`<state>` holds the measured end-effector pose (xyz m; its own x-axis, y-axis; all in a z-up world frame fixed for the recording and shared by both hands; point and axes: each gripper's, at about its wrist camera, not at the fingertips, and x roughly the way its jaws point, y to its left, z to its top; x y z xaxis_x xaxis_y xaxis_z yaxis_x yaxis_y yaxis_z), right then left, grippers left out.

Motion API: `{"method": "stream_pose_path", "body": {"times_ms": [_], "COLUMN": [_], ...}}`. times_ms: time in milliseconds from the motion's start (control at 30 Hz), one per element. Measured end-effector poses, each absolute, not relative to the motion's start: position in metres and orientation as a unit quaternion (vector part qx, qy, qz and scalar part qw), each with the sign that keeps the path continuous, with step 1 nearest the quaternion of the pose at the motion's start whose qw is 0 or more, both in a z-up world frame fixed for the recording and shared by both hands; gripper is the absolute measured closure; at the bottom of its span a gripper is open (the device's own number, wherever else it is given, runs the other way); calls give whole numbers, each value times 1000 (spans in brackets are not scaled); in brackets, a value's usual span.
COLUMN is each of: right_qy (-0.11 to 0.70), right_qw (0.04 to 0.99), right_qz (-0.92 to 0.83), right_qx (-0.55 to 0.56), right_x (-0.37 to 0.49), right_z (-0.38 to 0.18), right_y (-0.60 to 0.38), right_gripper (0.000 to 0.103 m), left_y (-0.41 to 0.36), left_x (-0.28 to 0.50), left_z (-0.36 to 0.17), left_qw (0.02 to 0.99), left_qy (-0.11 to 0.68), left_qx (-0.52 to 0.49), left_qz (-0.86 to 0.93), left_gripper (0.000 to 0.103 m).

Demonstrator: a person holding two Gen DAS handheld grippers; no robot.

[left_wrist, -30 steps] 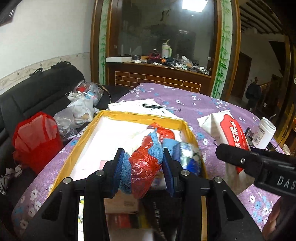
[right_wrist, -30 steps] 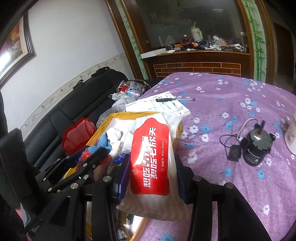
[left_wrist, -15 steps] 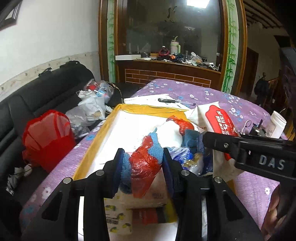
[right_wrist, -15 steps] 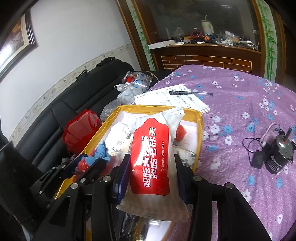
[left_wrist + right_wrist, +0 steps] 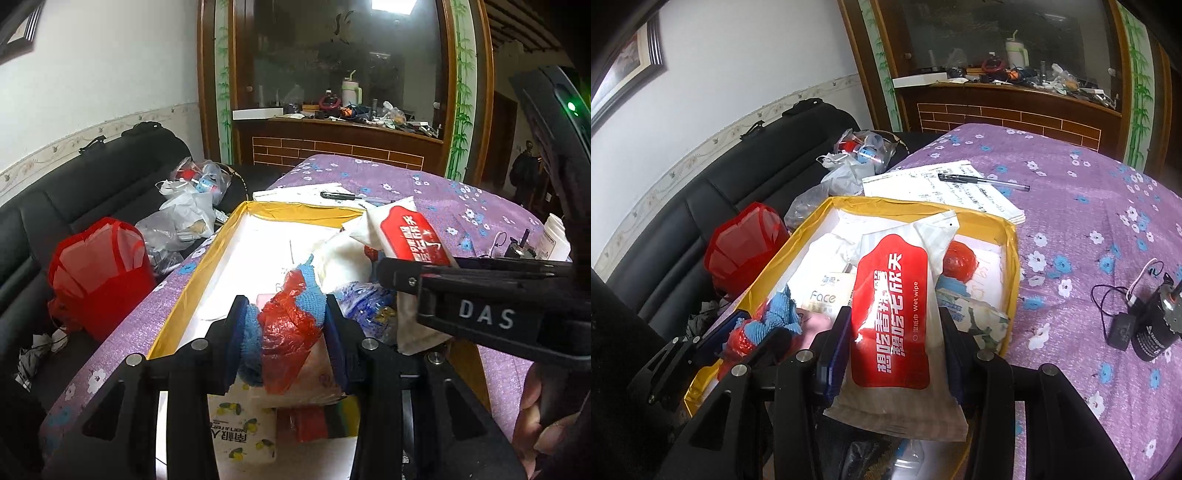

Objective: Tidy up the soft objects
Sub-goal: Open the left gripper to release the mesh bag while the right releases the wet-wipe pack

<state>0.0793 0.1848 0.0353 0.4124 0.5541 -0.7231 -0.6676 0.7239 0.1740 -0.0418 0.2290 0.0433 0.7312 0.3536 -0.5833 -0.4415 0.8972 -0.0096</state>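
My left gripper (image 5: pixel 282 332) is shut on a blue cloth wrapped with red plastic (image 5: pixel 288 325) and holds it over the near end of the yellow-rimmed box (image 5: pixel 192 280). My right gripper (image 5: pixel 894 354) is shut on a red and white wet wipe pack (image 5: pixel 892 306) above the same box (image 5: pixel 1014 258). The pack also shows in the left wrist view (image 5: pixel 410 236), and the cloth bundle in the right wrist view (image 5: pixel 764 321). The box holds tissue packs, a white bundle and a red ball (image 5: pixel 958 260).
Papers with a pen (image 5: pixel 982 181) lie beyond the box on the purple flowered tablecloth (image 5: pixel 1089 206). A black motor with cable (image 5: pixel 1152 328) and a white jar (image 5: pixel 557 236) are to the right. A black sofa with a red bag (image 5: pixel 96 266) and plastic bags is on the left.
Both grippers have drawn back and risen over the box with their loads. The wet wipe pack has moved left from the table to above the box.
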Motion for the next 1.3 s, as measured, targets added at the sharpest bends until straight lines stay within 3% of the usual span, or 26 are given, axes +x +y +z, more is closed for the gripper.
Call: {"method": "stream_pose_path", "body": {"times_ms": [867,1300], "right_qy": [400,374], "right_qw": [836,845], "right_qz": [365,379], "right_qx": [-87,-57], "right_x": [76,62], "right_z": [32,55], "right_y": [197,182], "right_gripper": [54,37], "left_y": [227,228], "left_x": [-45,-54], "left_z": [44,52], "left_qw": [929,930], "left_qy": [293,282], "left_qx": [-67,-85], "left_qz": [217,220], "left_gripper": [63,29]}}
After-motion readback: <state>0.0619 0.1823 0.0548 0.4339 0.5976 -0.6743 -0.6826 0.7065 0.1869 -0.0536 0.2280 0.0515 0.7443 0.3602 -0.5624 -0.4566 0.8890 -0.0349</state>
